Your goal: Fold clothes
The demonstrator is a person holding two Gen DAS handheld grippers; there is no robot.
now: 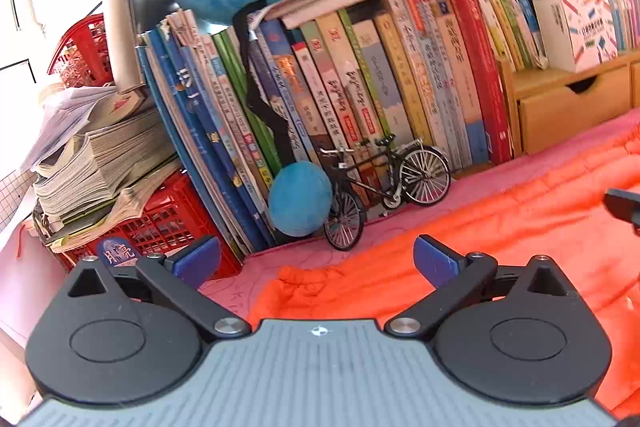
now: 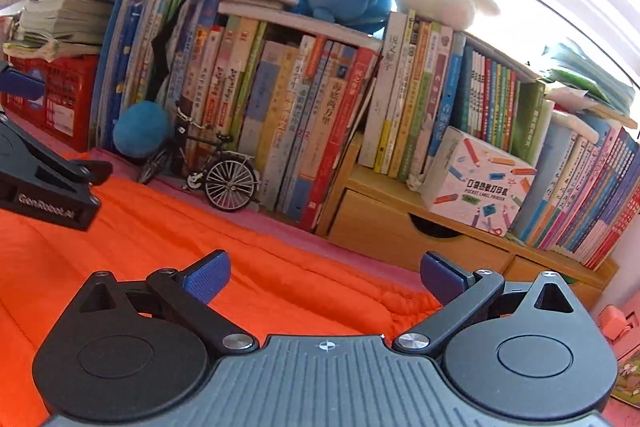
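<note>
An orange quilted garment (image 1: 500, 247) lies spread on the pink tabletop (image 1: 500, 167); in the right wrist view the same garment (image 2: 168, 247) fills the lower left. My left gripper (image 1: 316, 261) is open above the garment's left end, nothing between its blue pads (image 1: 198, 259). My right gripper (image 2: 326, 279) is open over the garment's gathered right edge (image 2: 404, 301), and holds nothing. The left gripper's body (image 2: 44, 187) shows at the left edge of the right wrist view. A black part of the right gripper (image 1: 624, 207) shows at the left wrist view's right edge.
Upright books (image 1: 360, 87) line the table's back. A small model bicycle (image 1: 384, 187) and a blue plush ball (image 1: 300, 199) stand before them. Red crates (image 1: 160, 223) with stacked paper sit left. A wooden drawer unit (image 2: 400, 227) with a white box (image 2: 476, 183) stands right.
</note>
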